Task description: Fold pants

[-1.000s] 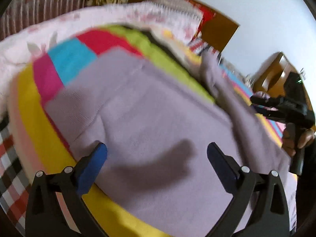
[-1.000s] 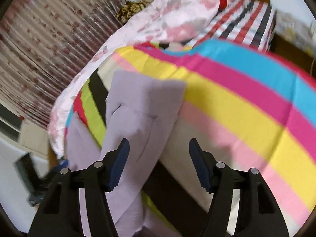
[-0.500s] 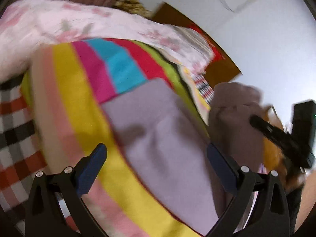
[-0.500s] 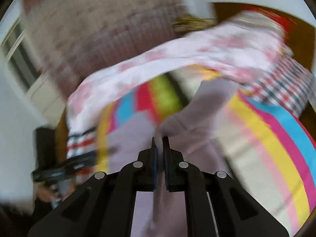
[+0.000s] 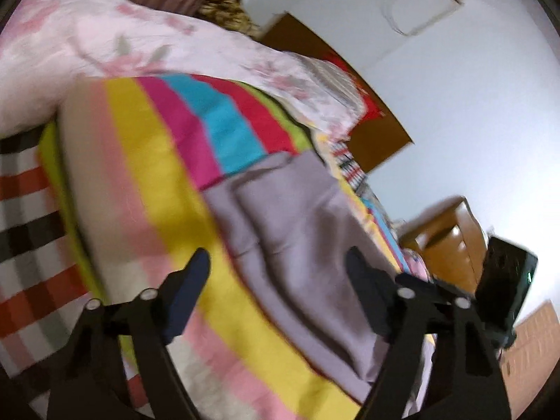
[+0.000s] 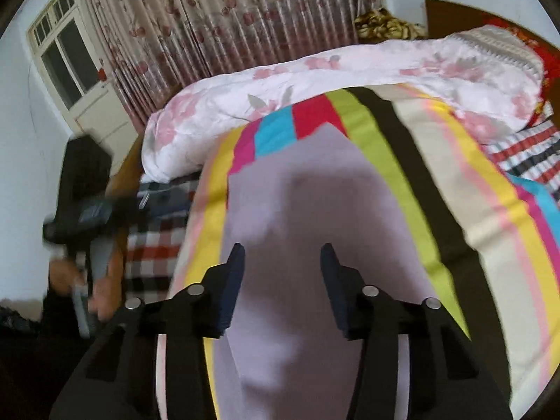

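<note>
The near end of the lilac pants [image 6: 315, 245] is being cut off behind the right gripper [image 6: 281, 281], and both views are being blurred. The pants are being borne lengthwise, pointing away, on a striped bedspread [image 6: 455, 175] beside a floral quilt [image 6: 315, 73] and curtain [image 6: 227, 17]. The left gripper [image 5: 276, 273], just closing, and the right, just opening, are being held agape, nothing clasped.
</note>
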Available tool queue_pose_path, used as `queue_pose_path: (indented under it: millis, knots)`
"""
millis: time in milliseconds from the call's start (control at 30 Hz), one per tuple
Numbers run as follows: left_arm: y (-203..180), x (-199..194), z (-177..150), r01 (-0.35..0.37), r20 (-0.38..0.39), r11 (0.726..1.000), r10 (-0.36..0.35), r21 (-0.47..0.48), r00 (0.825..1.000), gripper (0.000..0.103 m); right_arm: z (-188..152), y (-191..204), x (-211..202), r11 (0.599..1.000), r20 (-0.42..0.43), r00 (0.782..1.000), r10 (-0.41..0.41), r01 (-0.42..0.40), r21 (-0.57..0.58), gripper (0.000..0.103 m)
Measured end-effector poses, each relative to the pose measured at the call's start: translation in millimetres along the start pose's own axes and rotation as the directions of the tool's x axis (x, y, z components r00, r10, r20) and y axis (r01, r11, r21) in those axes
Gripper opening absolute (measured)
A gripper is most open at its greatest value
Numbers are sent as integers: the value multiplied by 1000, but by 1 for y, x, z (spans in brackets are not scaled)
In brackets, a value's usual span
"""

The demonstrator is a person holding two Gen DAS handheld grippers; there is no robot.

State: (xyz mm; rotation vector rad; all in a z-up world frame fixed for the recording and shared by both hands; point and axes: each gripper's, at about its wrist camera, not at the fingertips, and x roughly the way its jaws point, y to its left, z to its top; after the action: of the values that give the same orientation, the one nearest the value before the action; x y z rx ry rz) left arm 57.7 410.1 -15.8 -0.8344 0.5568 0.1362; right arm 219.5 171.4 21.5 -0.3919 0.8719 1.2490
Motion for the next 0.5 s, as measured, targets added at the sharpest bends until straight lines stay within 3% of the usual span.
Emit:
queue_pose_path:
  millis: [133,267,433,500]
  knots:
    - [-16,38,5,-65,-65,996,69,55,996,64,-33,16,-11,999,-15,999,-30,30,-33,45]
    - [-15,55,5,-85,-82,995,89,44,993,56,-41,19,-5,997,-18,998,-54,53,-50,45]
    - [-13,57,9,-98,-100,994,102,47,990,50,-6,-10,2,999,28,999,-37,37,-20,45]
    - [-14,59,8,-123,-101,990,129,62,987,38,17,-26,14,998,48,997,-64,65,-18,45]
